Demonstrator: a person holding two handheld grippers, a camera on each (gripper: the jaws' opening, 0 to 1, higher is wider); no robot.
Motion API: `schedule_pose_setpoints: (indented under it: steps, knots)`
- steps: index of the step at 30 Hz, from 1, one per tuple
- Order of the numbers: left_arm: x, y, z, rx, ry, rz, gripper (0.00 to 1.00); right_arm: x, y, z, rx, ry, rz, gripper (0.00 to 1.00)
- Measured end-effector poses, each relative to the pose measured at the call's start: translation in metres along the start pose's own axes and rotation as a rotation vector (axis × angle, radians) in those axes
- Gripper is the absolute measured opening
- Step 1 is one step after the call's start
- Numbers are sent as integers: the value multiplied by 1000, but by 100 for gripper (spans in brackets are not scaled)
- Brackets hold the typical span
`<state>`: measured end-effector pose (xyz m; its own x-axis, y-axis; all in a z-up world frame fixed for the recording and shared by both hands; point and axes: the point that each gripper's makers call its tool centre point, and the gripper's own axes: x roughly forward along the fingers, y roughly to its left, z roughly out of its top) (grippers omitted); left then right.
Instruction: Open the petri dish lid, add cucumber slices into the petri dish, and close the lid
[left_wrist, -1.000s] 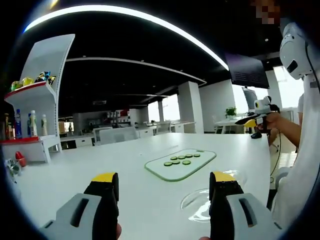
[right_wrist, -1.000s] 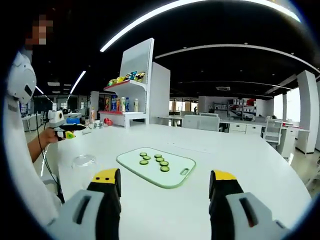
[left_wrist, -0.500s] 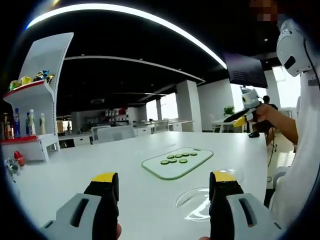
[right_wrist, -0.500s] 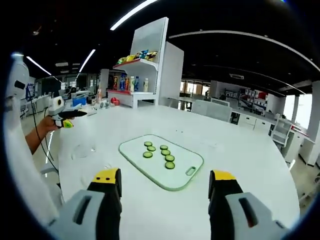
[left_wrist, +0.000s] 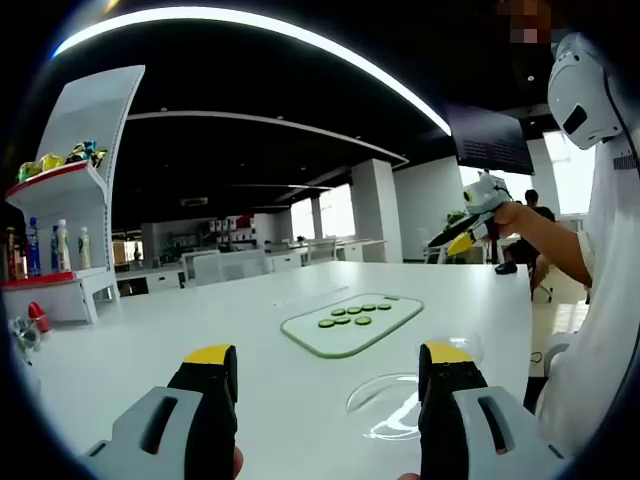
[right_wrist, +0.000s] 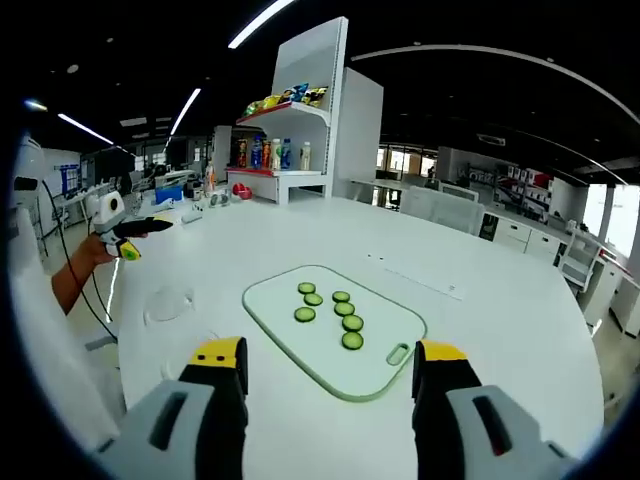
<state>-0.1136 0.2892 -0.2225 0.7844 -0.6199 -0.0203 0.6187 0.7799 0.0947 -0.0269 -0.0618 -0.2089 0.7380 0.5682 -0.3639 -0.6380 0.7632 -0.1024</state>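
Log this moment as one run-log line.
left gripper: open, empty | right gripper: open, above cutting board | cucumber slices: on board | petri dish: closed, on table

White table (right_wrist: 520, 330): cutting board (right_wrist: 385, 365), petri dish (right_wrist: 170, 303).

Green cucumber slices (right_wrist: 330, 308), white table (right_wrist: 500, 330)

Grey left gripper (left_wrist: 325, 385) with black yellow-tipped jaws, right gripper (right_wrist: 325, 380) the same, white short-sleeved top (left_wrist: 600, 300) (thin black cable trailing)
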Motion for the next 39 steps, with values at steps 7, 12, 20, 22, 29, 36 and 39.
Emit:
schedule_pose_setpoints:
  steps: [7, 12, 20, 22, 29, 36, 39]
  knots:
    - [-5, -2, -1, 10, 12, -12, 74, 17, 10, 5, -28, 34, 36, 63]
    - [-5, -5, -2, 14, 23, -21, 74, 27, 13, 8, -47, 54, 44, 62]
    - [-7, -6, -1, 2, 14, -20, 74, 45, 26, 13, -73, 81, 89, 59]
    - [-7, -5, 0, 1, 13, -17, 74, 50, 29, 13, -86, 90, 96, 59]
    - [-9, -4, 2, 0, 5, -10, 74, 64, 40, 14, -108, 119, 125, 59]
    - [-11, -5, 3, 3, 5, -11, 74, 81, 47, 14, -128, 149, 148, 58]
    - [-11, -6, 1, 4, 10, -16, 74, 87, 46, 13, -131, 163, 158, 57]
